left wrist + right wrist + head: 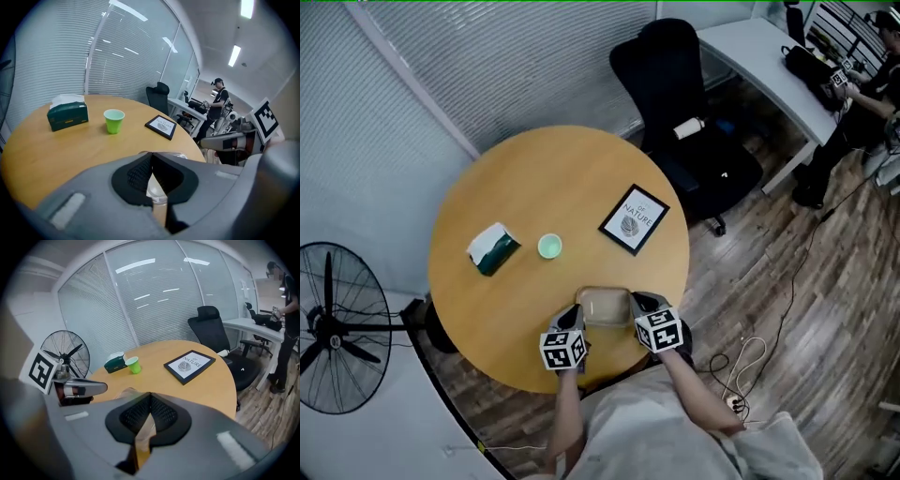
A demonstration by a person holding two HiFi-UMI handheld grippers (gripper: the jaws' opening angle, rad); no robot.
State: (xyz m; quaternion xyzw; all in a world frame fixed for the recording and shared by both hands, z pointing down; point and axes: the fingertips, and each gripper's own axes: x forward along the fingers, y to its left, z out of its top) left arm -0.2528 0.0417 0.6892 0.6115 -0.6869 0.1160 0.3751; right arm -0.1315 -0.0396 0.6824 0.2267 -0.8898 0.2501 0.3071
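While the left gripper (577, 317) and the right gripper (636, 306) flank it, a shallow translucent container (605, 307) sits at the near edge of the round wooden table (562, 169), right in front of the person. In the left gripper view, the left gripper (151, 173) is clenched on the container's clear rim (154, 190), which runs up between its dark ribbed pads. In the right gripper view, the right gripper (149, 416) is likewise clenched, with the container's tan edge (143, 434) pinched between its pads. Each gripper thus grasps one end of the container, and the marker cubes face up on either side of it.

Beyond the container and slightly to its left stands a green paper cup (548, 246). Farther left of the container lies a dark green tissue box (493, 248) with a white tissue sticking out of it. Beyond the container to its right, a black-framed print (634, 218) lies flat. Well beyond the container, off the table, is a black office chair (684, 112). Far to the container's left, a standing fan (337, 330) is on the floor.
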